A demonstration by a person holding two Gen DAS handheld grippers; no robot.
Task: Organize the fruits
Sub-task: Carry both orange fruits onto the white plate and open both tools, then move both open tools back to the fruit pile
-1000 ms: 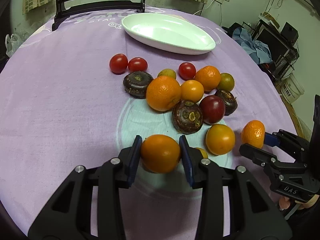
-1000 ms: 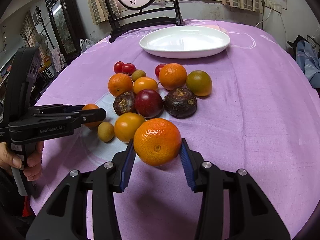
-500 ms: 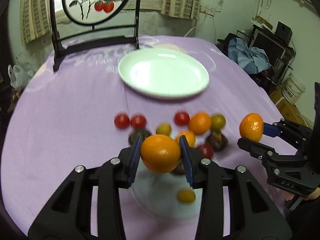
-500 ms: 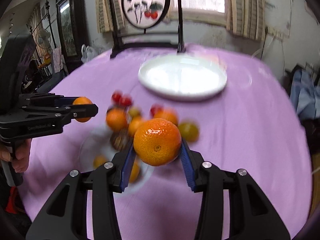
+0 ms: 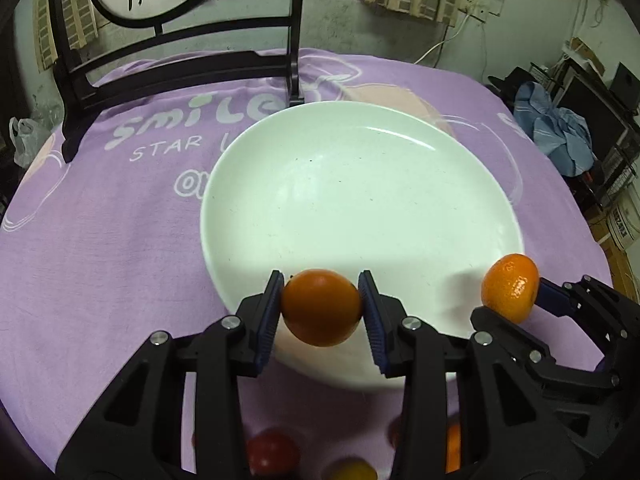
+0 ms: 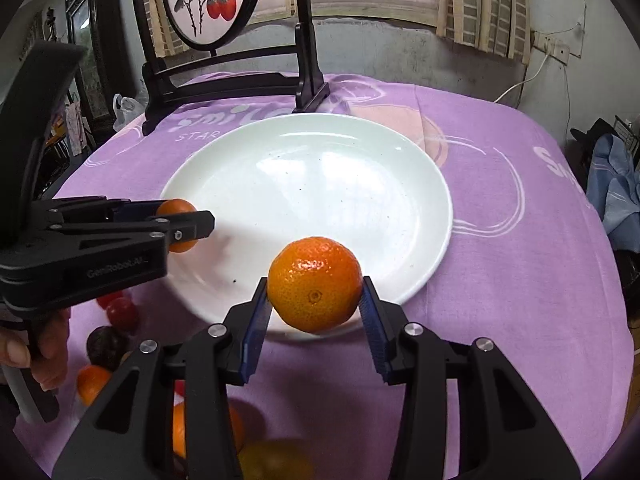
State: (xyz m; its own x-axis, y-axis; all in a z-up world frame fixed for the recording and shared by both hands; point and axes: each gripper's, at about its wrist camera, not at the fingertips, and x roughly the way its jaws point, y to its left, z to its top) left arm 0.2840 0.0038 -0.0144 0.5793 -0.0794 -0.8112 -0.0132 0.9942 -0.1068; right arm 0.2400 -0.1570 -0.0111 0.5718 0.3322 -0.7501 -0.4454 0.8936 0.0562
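My left gripper (image 5: 321, 307) is clamped on a smooth round orange fruit (image 5: 321, 307), held above the near rim of the wide shallow white plate (image 5: 360, 184). My right gripper (image 6: 315, 295) is clamped on a pebbled orange mandarin (image 6: 315, 284), also over the near rim, toward the right side. Plate bare, nothing on it yet.

Risks, as I judge them: both fruits are round and the plate is shallow. Let go from this height and either may roll off the low rim onto the purple printed tablecloth (image 5: 100, 240). Both sit close to the rim, not the middle. The two grippers are near each other; lowering together could knock them.

Around: remaining loose fruits lie on the cloth below and behind my fingers, among them a red tomato (image 6: 122, 312) and a dark purple round fruit (image 6: 106, 346). A black wooden screen stand (image 6: 240, 80) stands just beyond the plate's far rim. Path down to the plate looks unobstructed.
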